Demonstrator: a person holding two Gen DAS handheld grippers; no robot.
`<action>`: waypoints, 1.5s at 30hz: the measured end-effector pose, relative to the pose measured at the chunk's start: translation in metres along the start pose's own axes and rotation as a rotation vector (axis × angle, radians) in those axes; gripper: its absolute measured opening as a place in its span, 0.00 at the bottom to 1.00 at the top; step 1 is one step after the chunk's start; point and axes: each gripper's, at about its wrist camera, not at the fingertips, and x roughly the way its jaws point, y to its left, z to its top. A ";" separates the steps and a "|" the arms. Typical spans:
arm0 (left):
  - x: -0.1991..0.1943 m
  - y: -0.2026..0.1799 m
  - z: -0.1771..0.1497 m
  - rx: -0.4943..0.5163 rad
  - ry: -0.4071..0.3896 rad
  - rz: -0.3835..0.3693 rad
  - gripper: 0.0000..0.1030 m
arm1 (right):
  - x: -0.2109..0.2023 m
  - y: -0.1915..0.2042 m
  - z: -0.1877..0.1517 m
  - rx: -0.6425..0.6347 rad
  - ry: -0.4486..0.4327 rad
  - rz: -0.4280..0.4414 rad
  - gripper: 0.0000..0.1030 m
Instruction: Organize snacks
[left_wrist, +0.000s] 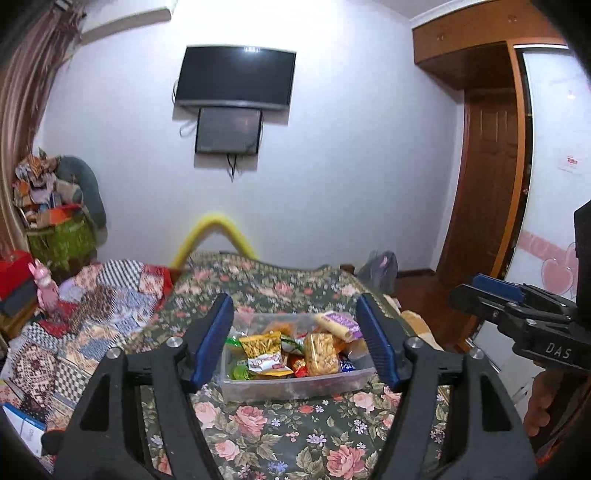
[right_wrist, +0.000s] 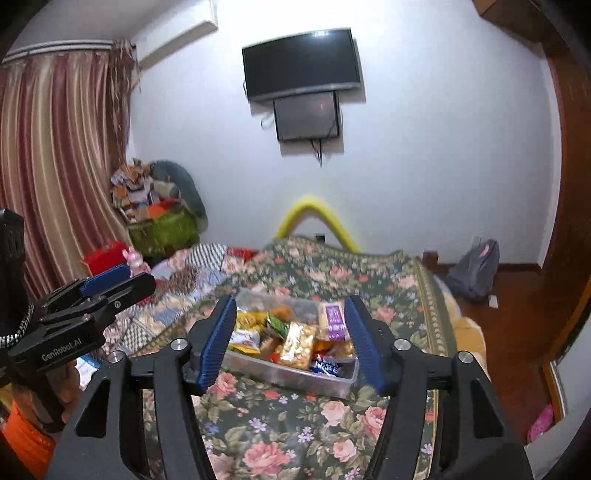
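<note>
We list one snack tub (left_wrist: 295, 386), light, rigid, slippery-walled, best gripped by its rim, both claws (left_wrist: 295, 343) (right_wrist: 291, 339) released, empty.

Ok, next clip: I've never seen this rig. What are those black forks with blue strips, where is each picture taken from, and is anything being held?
No robot here: a person carries a two-finger gripper in each hand, each with a camera looking along its fingers. One picture is from the left gripper, the other from the right gripper. Each also shows its partner at the edge of the picture. The blue strips are the finger pads. Both grippers stand open and hold nothing. Ahead, on a floral bedspread, sits a clear plastic tub filled with snack packets, including a purple-labelled one. Behind are a patchwork quilt and a wall television.
</note>
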 end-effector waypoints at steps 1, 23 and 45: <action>-0.006 -0.001 0.000 0.006 -0.010 0.001 0.70 | -0.005 0.002 0.000 0.001 -0.014 -0.001 0.62; -0.060 -0.021 -0.011 0.057 -0.075 0.020 0.96 | -0.037 0.014 -0.023 -0.005 -0.086 -0.068 0.97; -0.056 -0.020 -0.018 0.057 -0.058 0.027 1.00 | -0.039 0.015 -0.027 0.000 -0.075 -0.069 1.00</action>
